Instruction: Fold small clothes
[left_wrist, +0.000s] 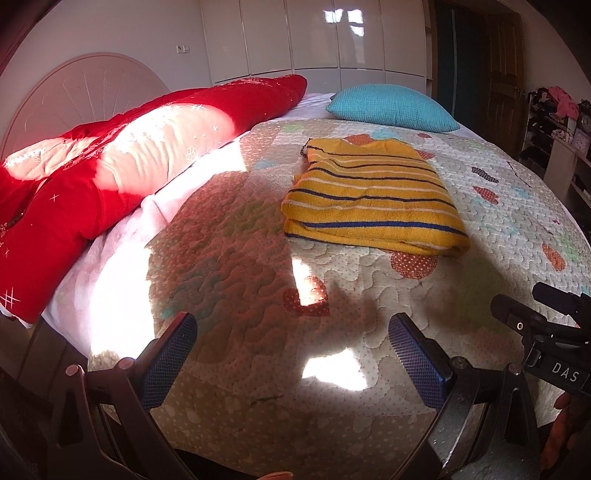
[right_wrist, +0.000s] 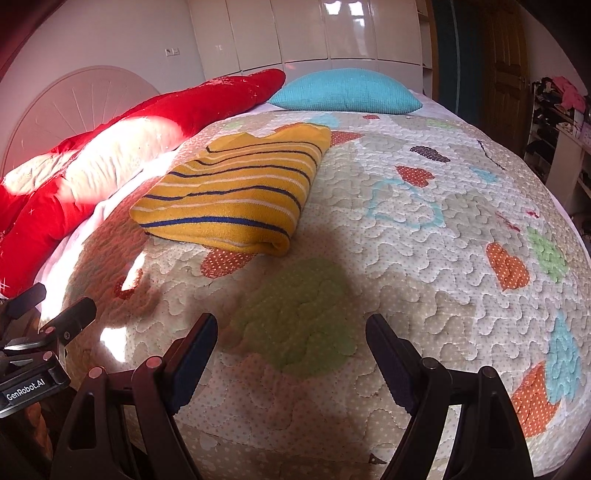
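I am holding both jaws released above the bed (right_wrist: 424, 229), aiming squarely toward the folded yellow sweater (right_wrist: 229, 192).

A folded yellow striped sweater (right_wrist: 236, 192) lies on the quilted bedspread (right_wrist: 424, 229), near a red duvet (right_wrist: 110, 147) and a turquoise pillow (right_wrist: 343, 92). The right tool (right_wrist: 291, 328) hovers wide apart (nothing between its fingers), well short of the sweater.

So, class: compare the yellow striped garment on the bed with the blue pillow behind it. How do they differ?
The yellow striped garment is folded flat; the blue pillow is plump. The garment carries dark and white stripes; the pillow is plain. The garment lies mid-quilt; the pillow sits further back, near the wardrobe. Both rest untouched on the bed.
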